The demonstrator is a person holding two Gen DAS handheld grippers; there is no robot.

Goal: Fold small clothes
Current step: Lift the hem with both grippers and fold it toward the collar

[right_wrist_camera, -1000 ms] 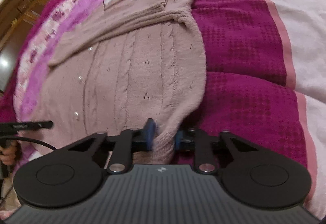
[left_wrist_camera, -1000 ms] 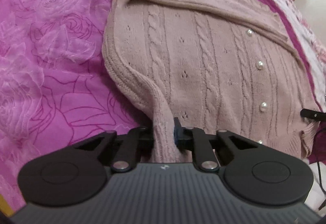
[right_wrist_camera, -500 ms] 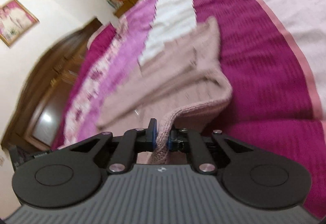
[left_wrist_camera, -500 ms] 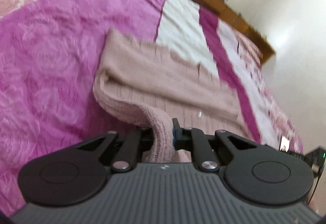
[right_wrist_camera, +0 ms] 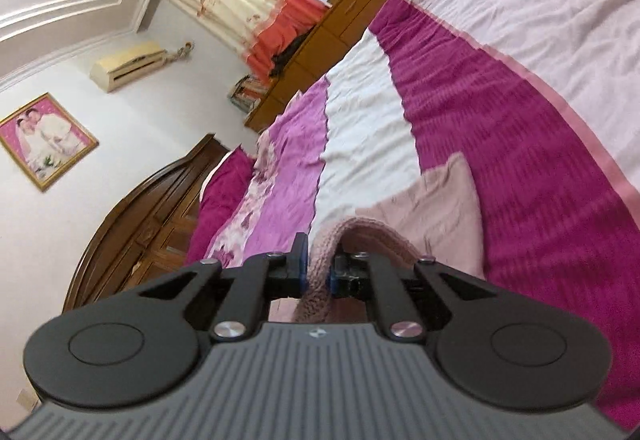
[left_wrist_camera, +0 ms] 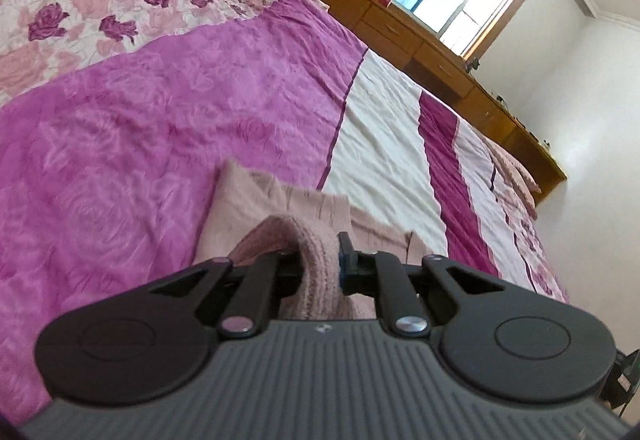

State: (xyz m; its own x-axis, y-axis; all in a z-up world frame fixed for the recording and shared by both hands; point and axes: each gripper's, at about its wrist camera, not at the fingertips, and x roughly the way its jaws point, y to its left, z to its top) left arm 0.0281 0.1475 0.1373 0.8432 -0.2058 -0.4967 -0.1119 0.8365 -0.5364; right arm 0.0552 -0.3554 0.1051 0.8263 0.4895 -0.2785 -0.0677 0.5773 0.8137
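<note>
A dusty-pink knitted cardigan (left_wrist_camera: 280, 199) lies on the bed, and its far end also shows in the right wrist view (right_wrist_camera: 440, 207). My left gripper (left_wrist_camera: 320, 260) is shut on the ribbed hem of the cardigan and holds it lifted over the far part. My right gripper (right_wrist_camera: 318, 264) is shut on the other corner of the same hem, also lifted. Most of the cardigan's body is hidden under the grippers.
The bed has a magenta, white and floral quilt (left_wrist_camera: 140, 119), also seen in the right wrist view (right_wrist_camera: 520, 119). A wooden cabinet (left_wrist_camera: 420, 39) runs along the wall under a window. A wooden headboard (right_wrist_camera: 152, 207) stands at the left.
Both grippers have lifted the cardigan's hem and carried it forward over the body toward the far end. The cameras have tilted up, and the room now shows.
</note>
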